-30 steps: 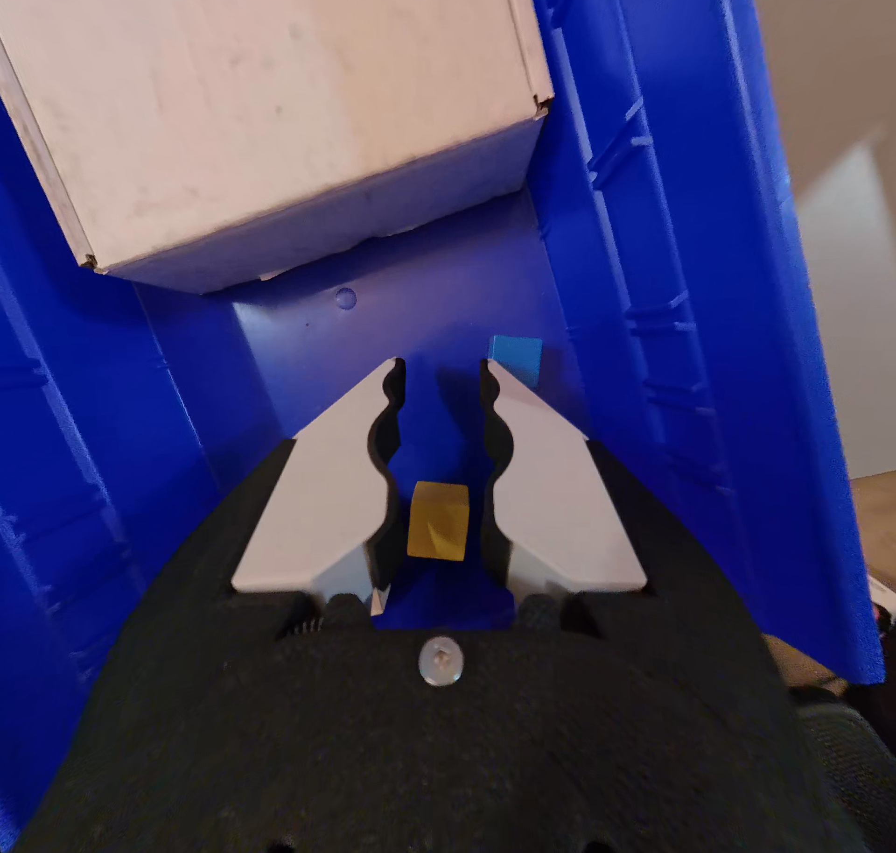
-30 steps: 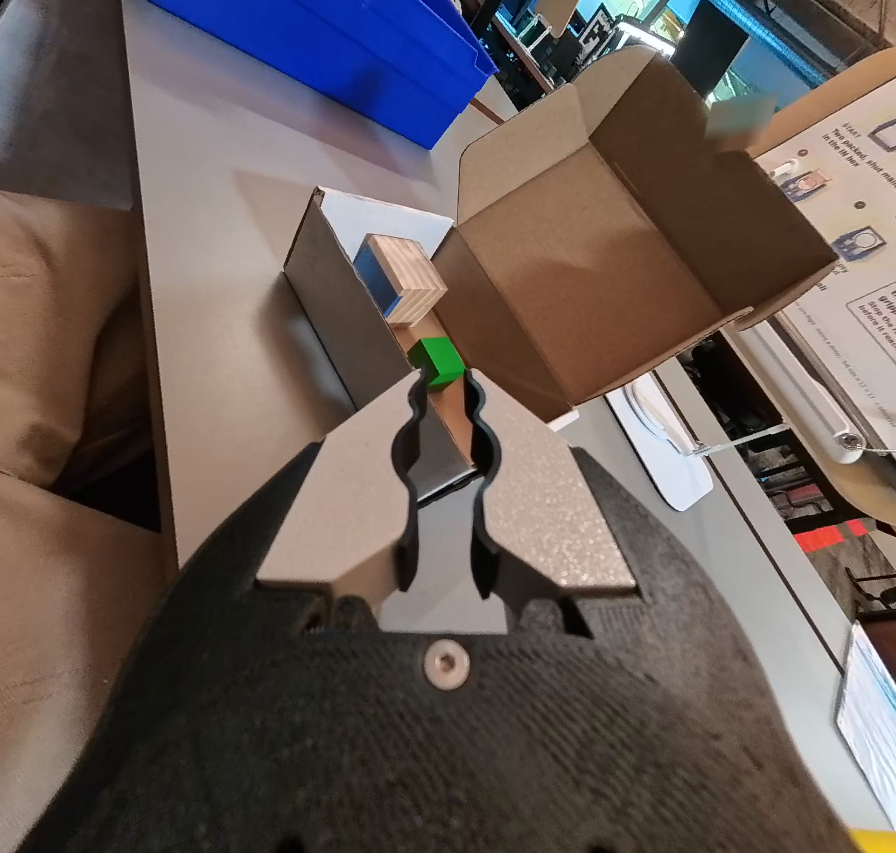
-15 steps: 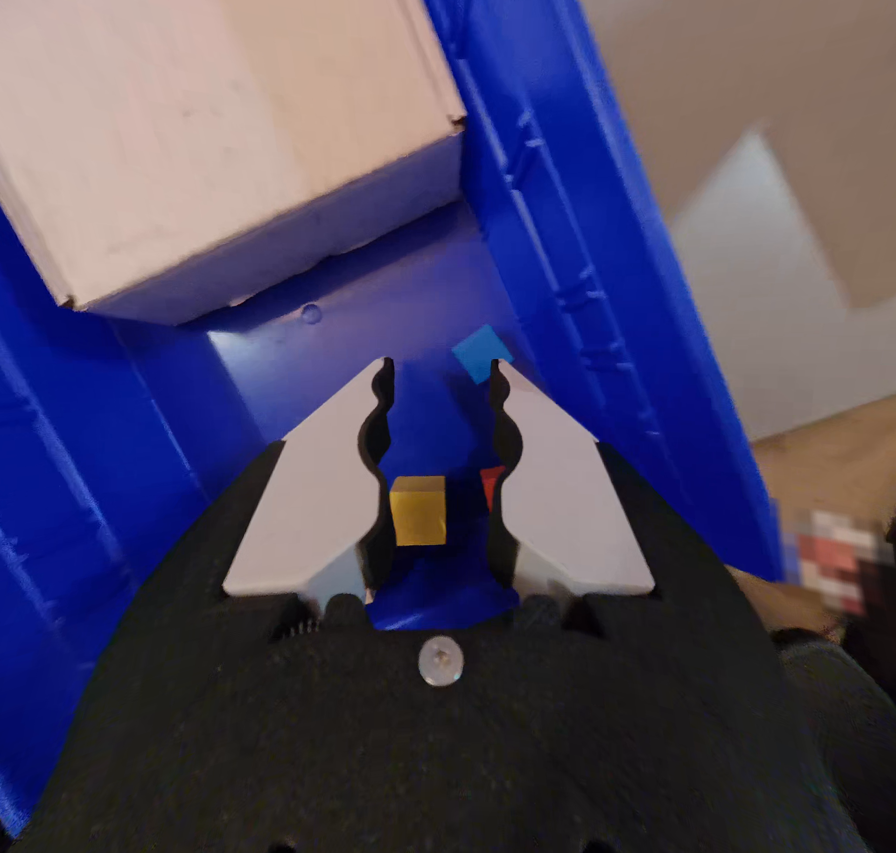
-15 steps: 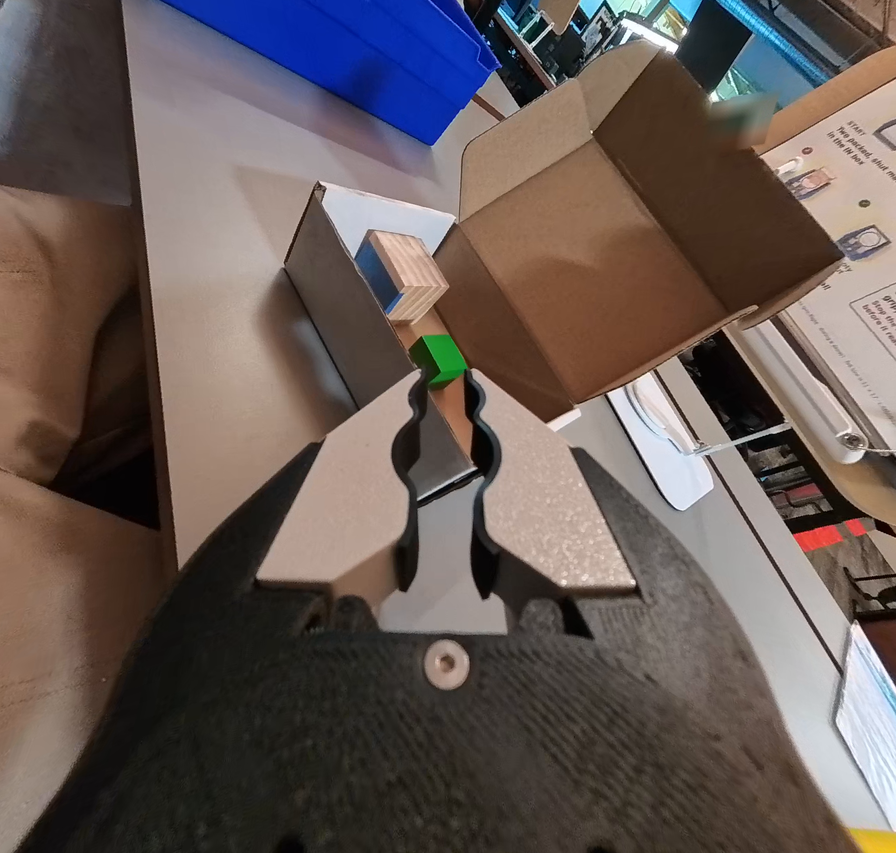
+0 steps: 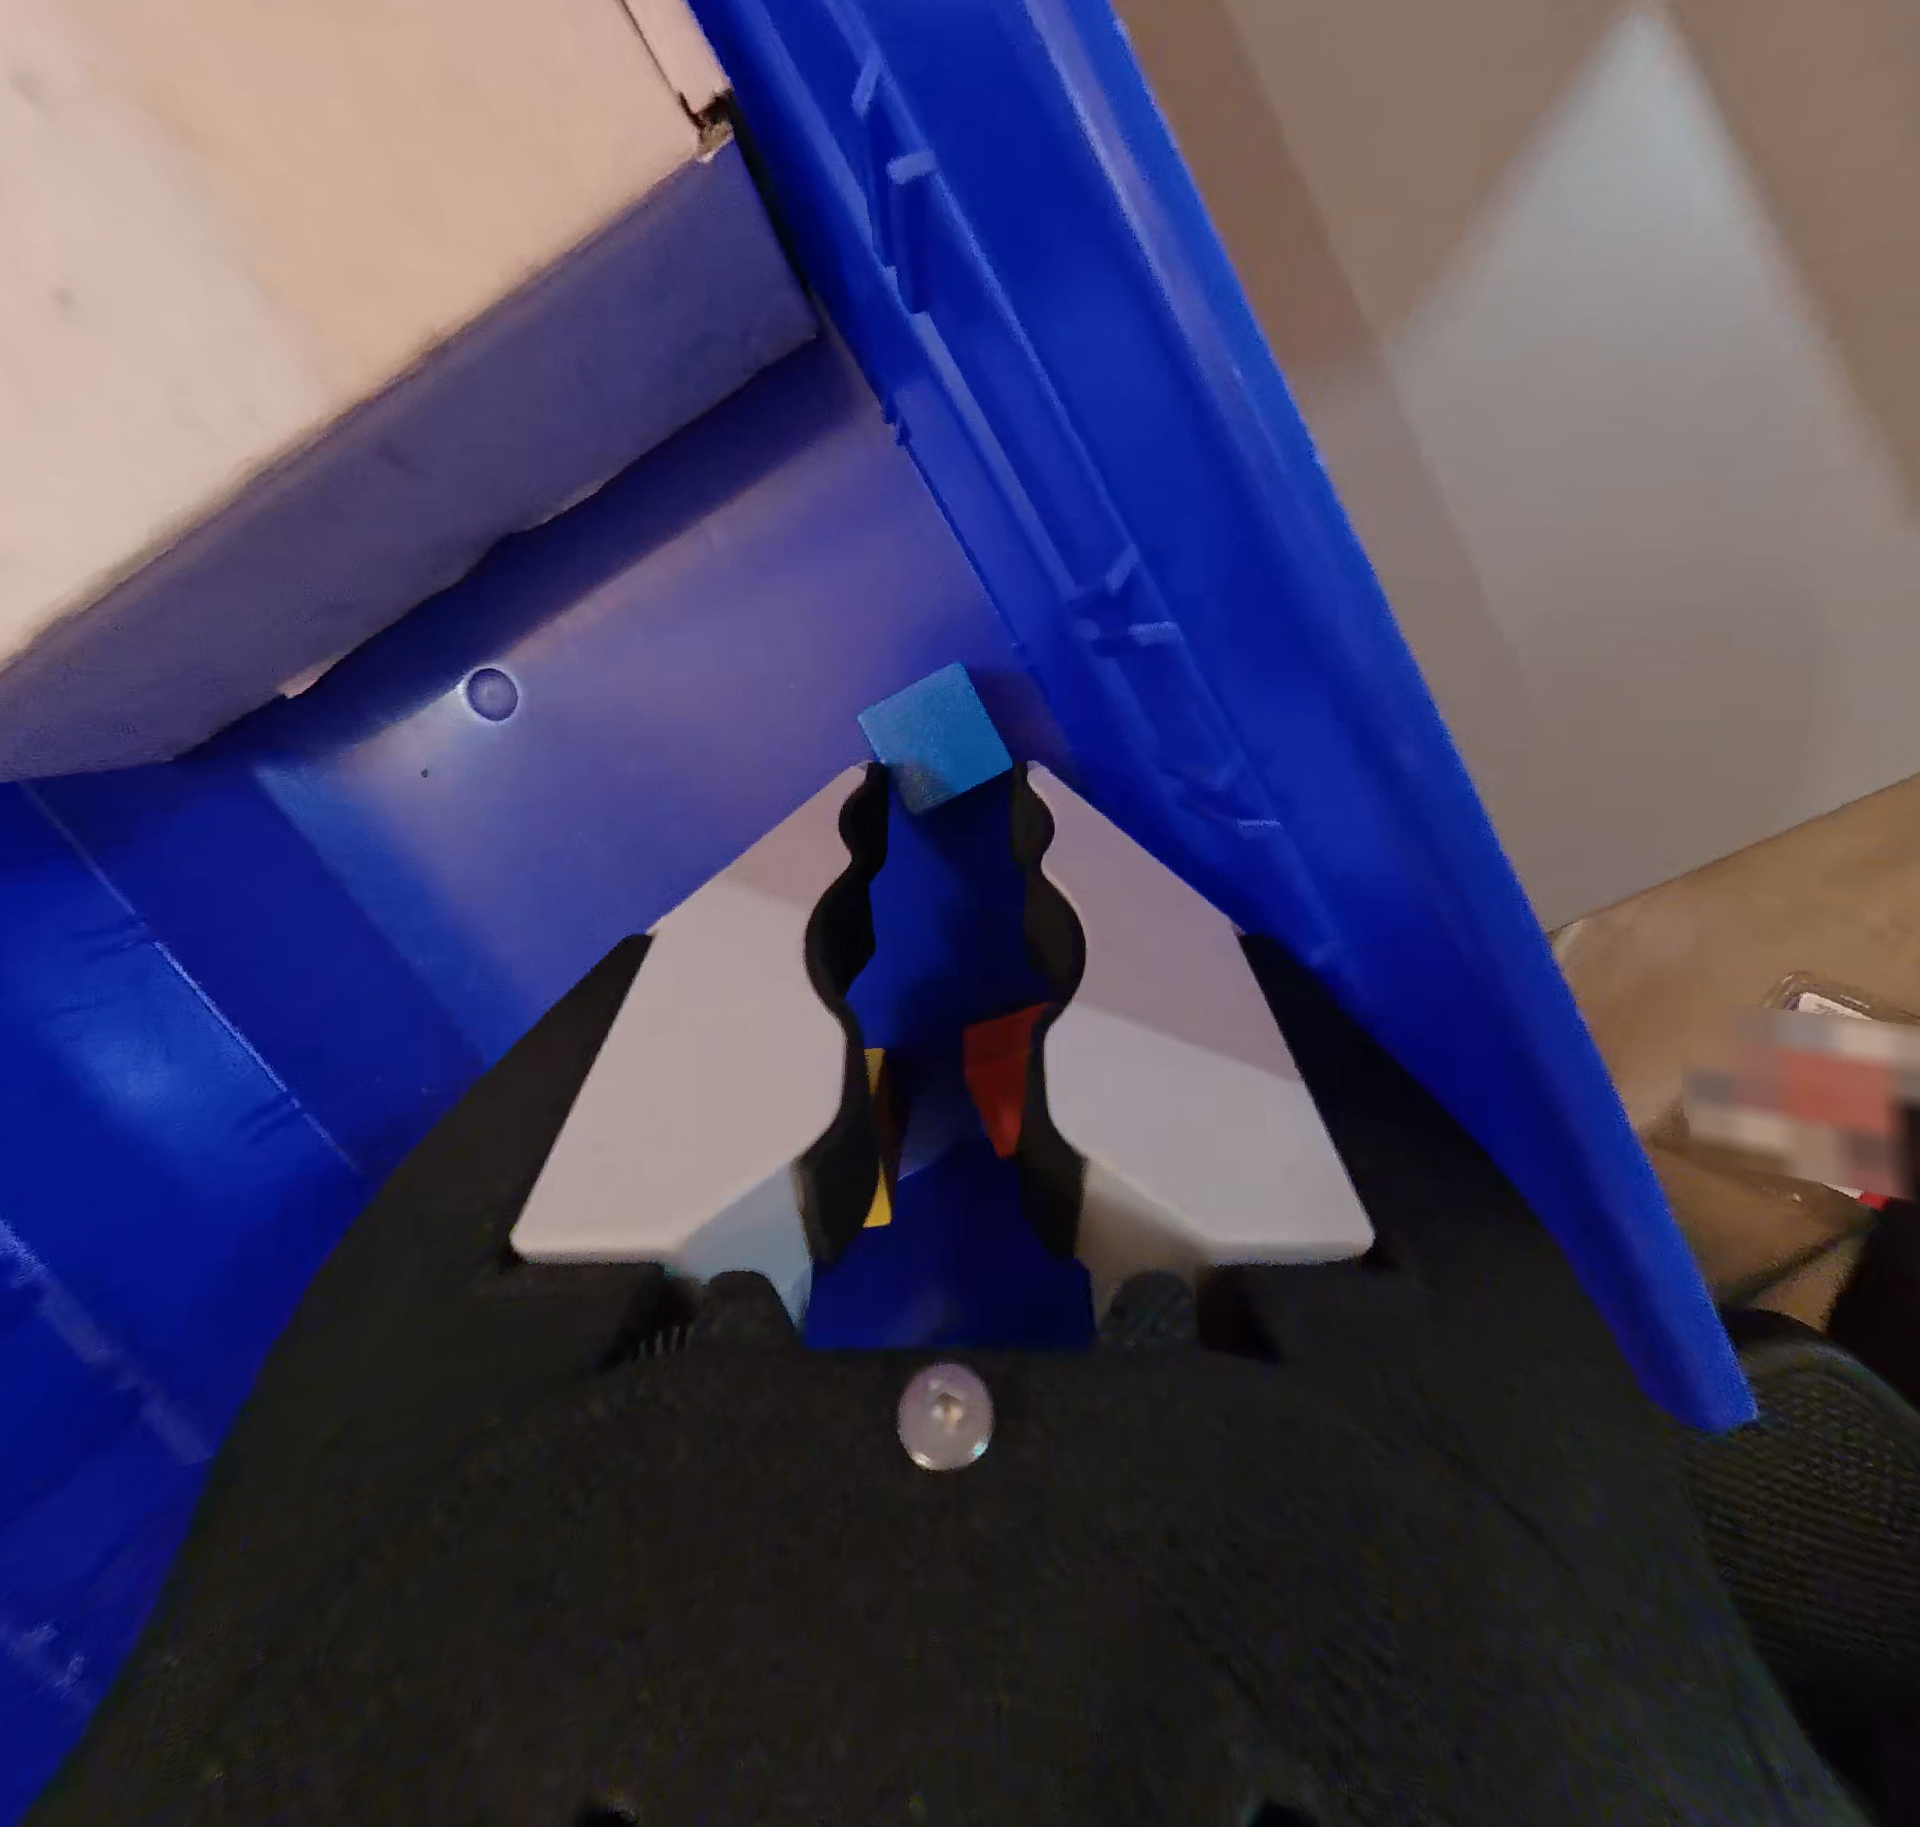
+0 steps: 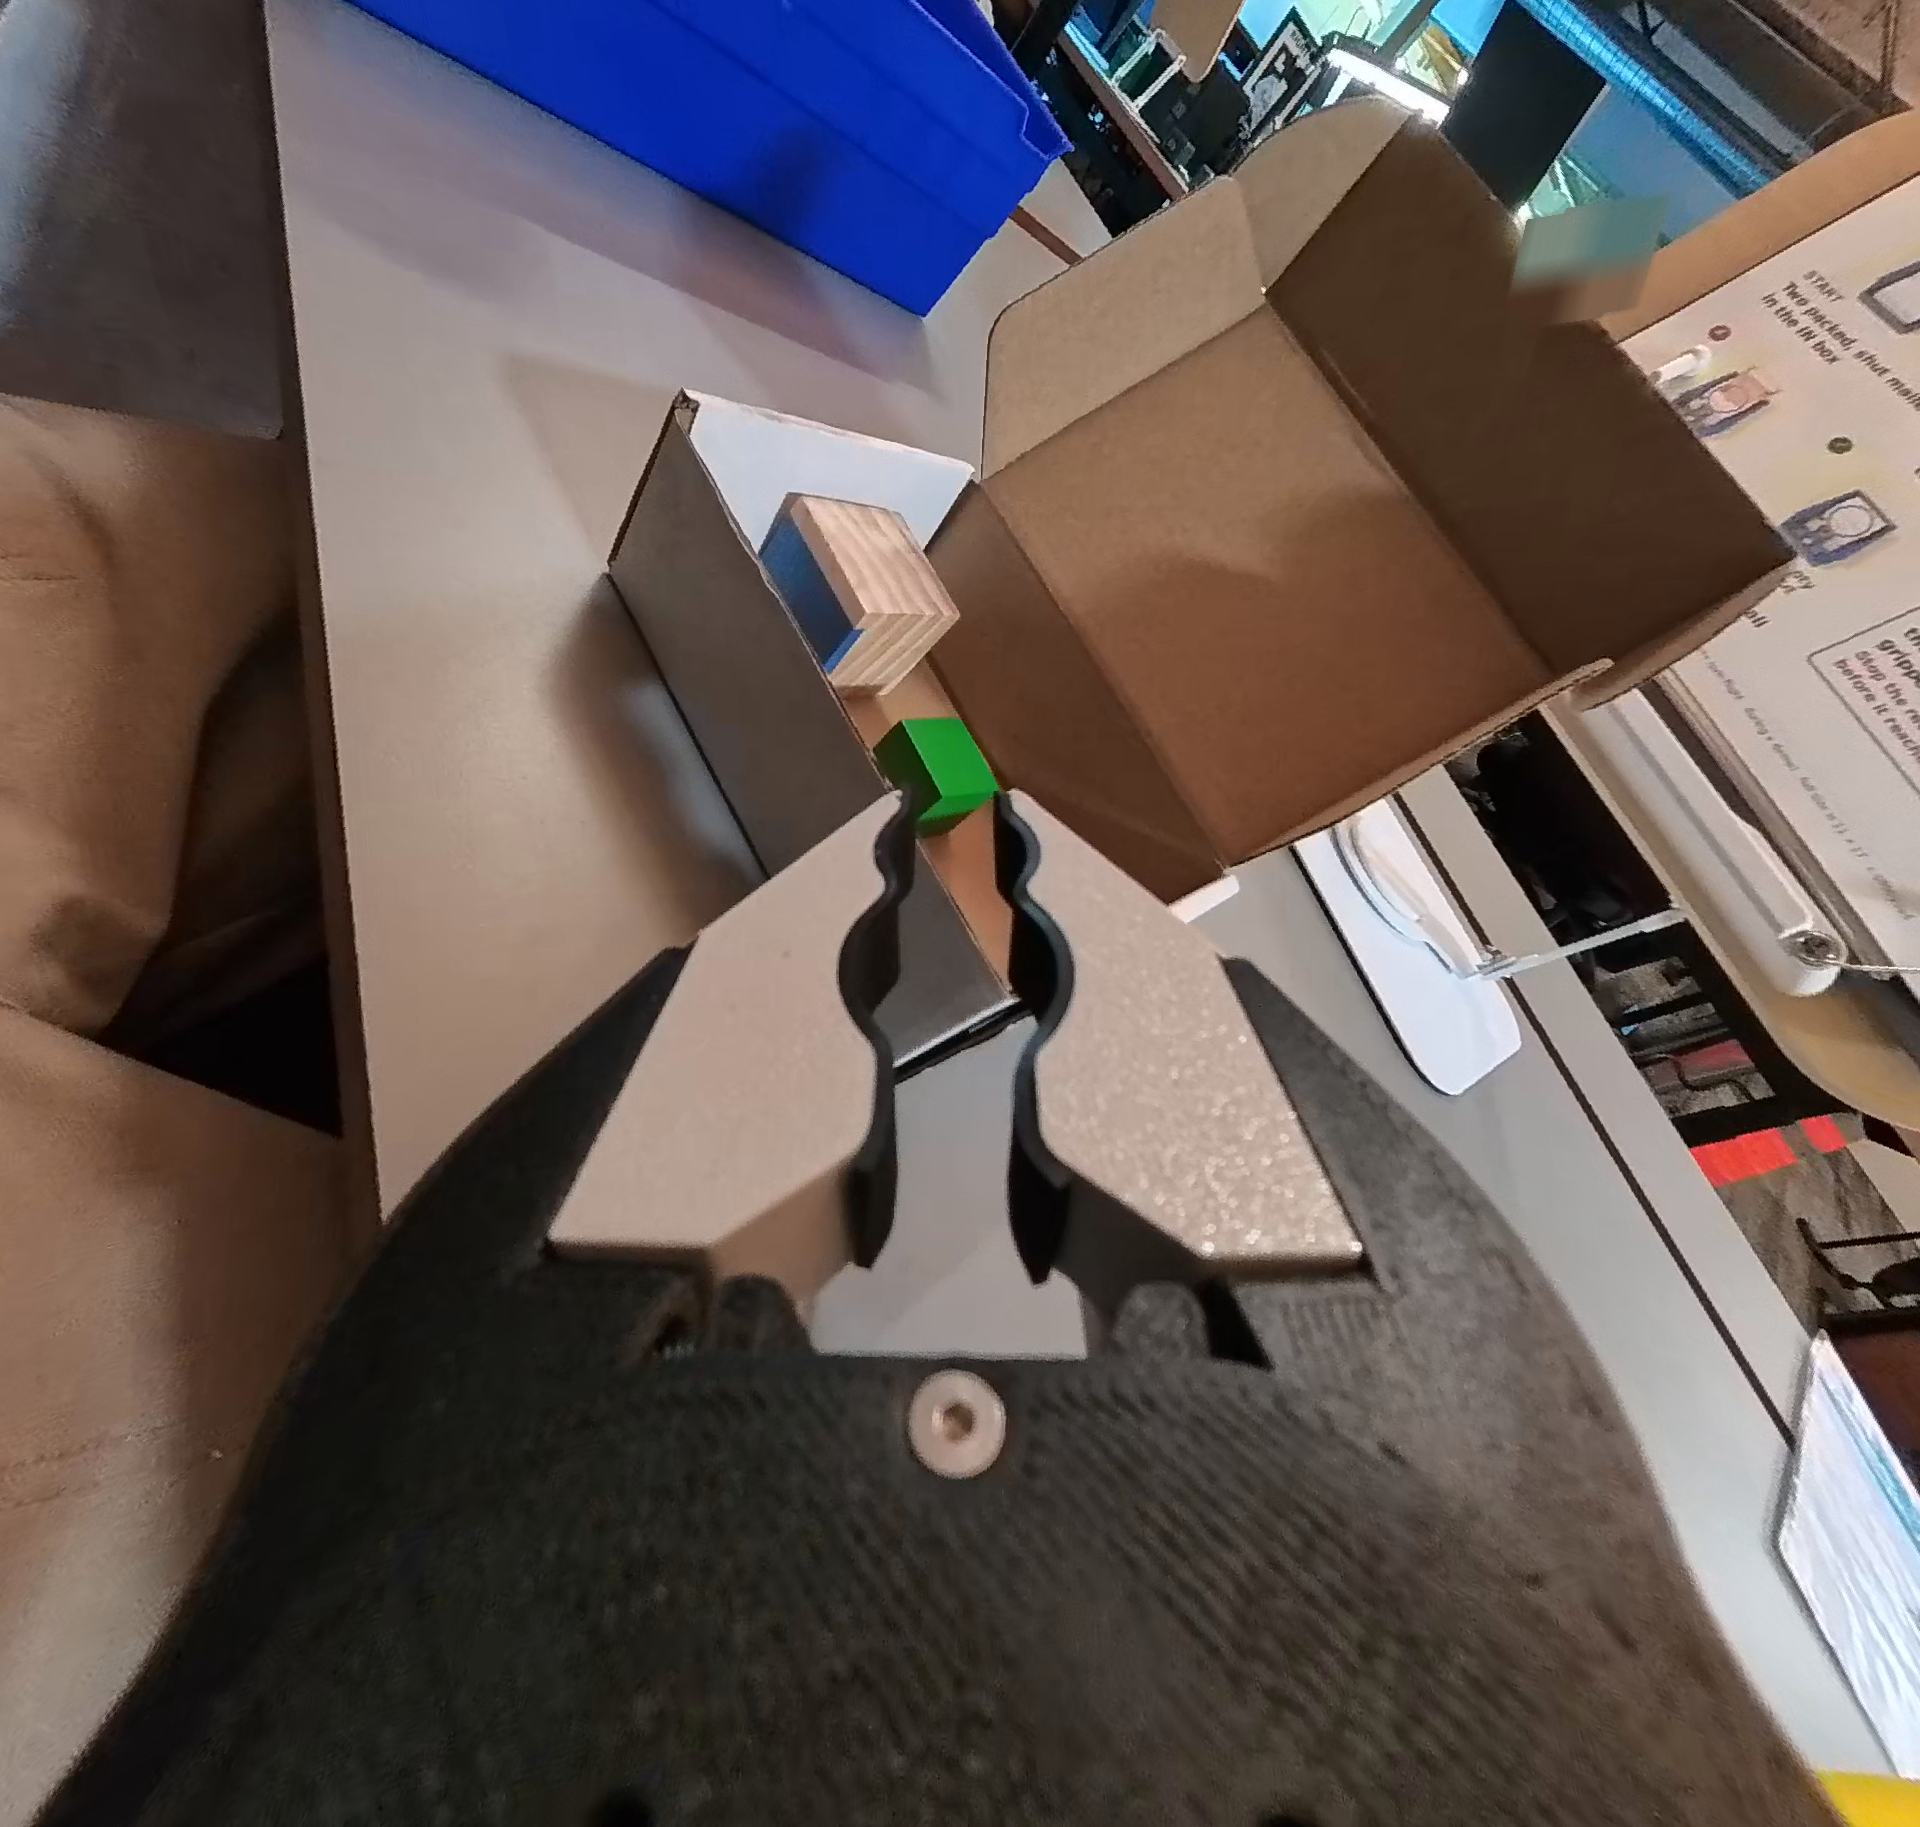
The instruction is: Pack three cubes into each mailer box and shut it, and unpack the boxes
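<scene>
Left gripper (image 5: 945,790) sits inside the blue bin (image 5: 1091,427), jaws spread, pinching nothing. We see the small blue cube (image 5: 935,749) centre frame just past the tips, on the bin floor close against the right wall. Yellow cube (image 5: 878,1133) peeks from behind the left finger, red cube (image 5: 1003,1081) from behind the right one, both lower centre. A closed mailer box (image 5: 312,271) fills the upper left of the frame, also in the bin.

Right gripper (image 6: 951,811) hovers over the table (image 6: 468,530), jaws apart, empty. The open mailer box (image 6: 727,655) lies centre frame, lid (image 6: 1299,551) standing up toward the upper right. Inside we count two: a plywood block with a blue face (image 6: 862,582) and a green cube (image 6: 935,769) just beyond the tips. So one short of three, by our reading.

Risks we see:
- Blue cube hugs the wall; the right finger may hit the wall ribs before it straddles the cube, pushing it away or tipping it.
- It's rotated relative to the jaws, so we could pinch on corners and it squirts out.
- Blue on blue: weak contrast, easy to misjudge depth.
- Red and yellow sit under the fingers; descending could knock them.
- The raised lid could flop and block the drop-in.
</scene>
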{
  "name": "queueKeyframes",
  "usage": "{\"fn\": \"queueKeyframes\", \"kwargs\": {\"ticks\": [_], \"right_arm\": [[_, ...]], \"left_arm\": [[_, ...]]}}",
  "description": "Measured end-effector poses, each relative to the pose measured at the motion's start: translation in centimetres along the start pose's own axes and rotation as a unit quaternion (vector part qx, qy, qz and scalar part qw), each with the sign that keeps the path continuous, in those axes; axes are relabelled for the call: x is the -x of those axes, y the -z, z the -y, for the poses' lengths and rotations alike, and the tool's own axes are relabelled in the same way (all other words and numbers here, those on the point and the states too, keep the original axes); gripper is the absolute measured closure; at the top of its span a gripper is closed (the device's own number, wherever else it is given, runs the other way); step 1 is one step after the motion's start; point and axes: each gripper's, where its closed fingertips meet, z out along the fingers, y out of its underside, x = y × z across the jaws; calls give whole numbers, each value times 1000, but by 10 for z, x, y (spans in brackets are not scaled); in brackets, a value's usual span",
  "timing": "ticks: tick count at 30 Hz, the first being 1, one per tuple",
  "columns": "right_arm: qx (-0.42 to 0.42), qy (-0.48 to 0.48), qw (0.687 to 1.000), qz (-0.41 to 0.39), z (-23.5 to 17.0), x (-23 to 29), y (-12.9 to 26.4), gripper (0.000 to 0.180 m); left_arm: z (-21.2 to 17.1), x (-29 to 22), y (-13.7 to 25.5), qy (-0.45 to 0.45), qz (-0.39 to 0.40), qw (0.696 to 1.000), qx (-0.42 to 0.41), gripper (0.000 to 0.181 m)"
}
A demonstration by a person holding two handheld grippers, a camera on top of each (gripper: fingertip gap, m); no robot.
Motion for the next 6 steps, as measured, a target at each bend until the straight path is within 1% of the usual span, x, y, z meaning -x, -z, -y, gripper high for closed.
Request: {"fn": "queueKeyframes", "kwargs": {"ticks": [1, 6], "right_arm": [[0, 0, 1000, 0, 0, 0, 0, 166], [0, 0, 1000, 1, 0, 0, 0, 166]], "left_arm": [[1, 2, 1, 2, 4, 1000, -3, 156], [6, 14, 11, 24, 22, 999, -26, 156]]}}
